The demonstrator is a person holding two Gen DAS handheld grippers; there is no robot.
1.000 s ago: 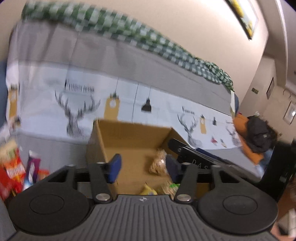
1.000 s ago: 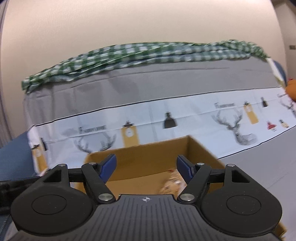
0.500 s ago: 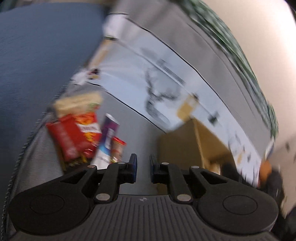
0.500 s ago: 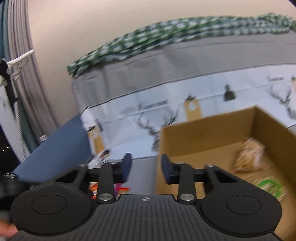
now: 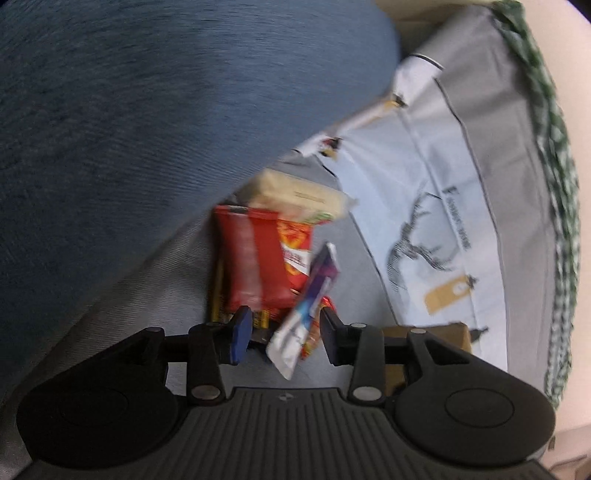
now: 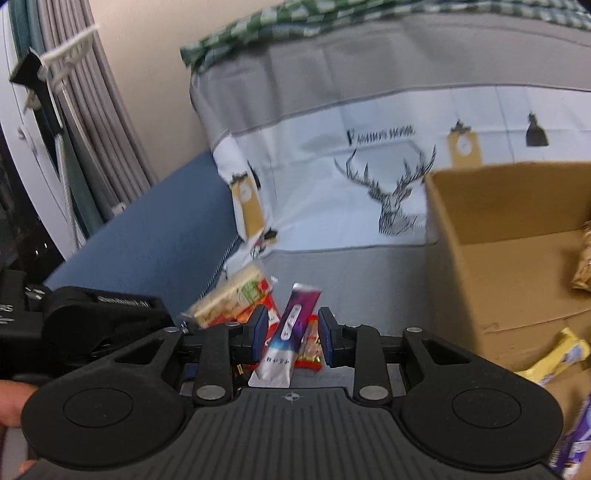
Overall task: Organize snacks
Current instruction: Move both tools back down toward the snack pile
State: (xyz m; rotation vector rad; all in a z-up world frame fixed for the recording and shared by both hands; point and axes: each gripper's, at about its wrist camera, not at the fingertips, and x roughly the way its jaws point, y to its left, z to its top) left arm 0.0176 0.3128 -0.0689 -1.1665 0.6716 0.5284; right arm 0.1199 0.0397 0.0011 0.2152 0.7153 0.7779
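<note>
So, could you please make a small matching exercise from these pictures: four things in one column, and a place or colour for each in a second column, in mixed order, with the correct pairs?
Things
1. purple and white packet
2. cardboard box
3. red bag
4. green checked cloth

Places or colours
A. open, with snacks inside
B. draped along the top of the sofa back
C. between the open fingers of the right gripper
D. in the snack pile, under the pale yellow pack

Pairs: 1-C, 2-A, 3-D, 4-B
</note>
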